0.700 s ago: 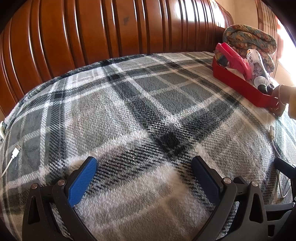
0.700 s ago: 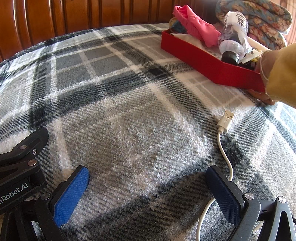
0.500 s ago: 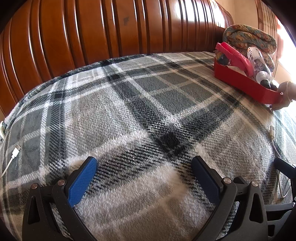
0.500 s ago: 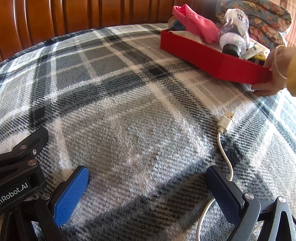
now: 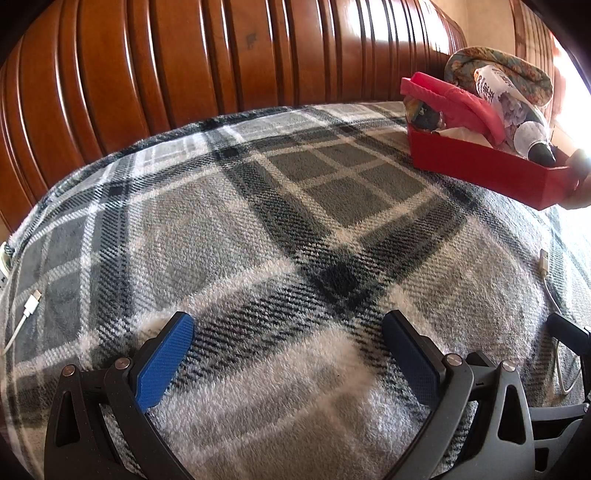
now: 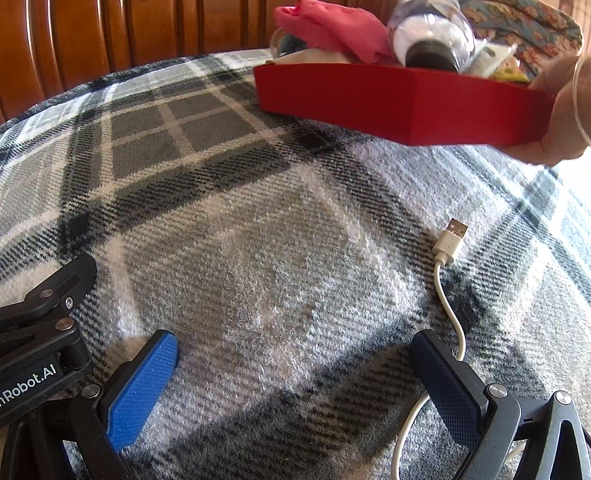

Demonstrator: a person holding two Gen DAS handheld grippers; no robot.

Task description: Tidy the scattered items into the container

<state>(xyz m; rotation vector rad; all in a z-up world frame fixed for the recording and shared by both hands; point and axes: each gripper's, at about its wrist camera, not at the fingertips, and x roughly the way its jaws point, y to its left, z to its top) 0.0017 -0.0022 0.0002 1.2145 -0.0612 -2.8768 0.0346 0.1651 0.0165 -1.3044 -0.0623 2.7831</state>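
A red tray [image 5: 480,166] [image 6: 388,99] filled with a pink cloth [image 6: 332,26], a dark-capped bottle [image 6: 428,40] and other small items is held by a person's hand [image 6: 557,110] above the plaid blanket at the far right. A white USB cable [image 6: 448,247] lies on the blanket; its cord runs past my right gripper's right finger. My left gripper [image 5: 288,332] and my right gripper [image 6: 295,350] both rest low over the blanket, open, with nothing between their blue pads. The left gripper's frame [image 6: 40,314] shows at the right wrist view's left edge.
A carved wooden headboard [image 5: 184,74] runs along the back. A floral cushion [image 5: 517,70] sits behind the tray. A second white cable plug [image 5: 31,301] lies at the blanket's far left edge.
The hand has lifted the red tray off the blanket and carried it toward the grippers. Both grippers have stayed still and open.
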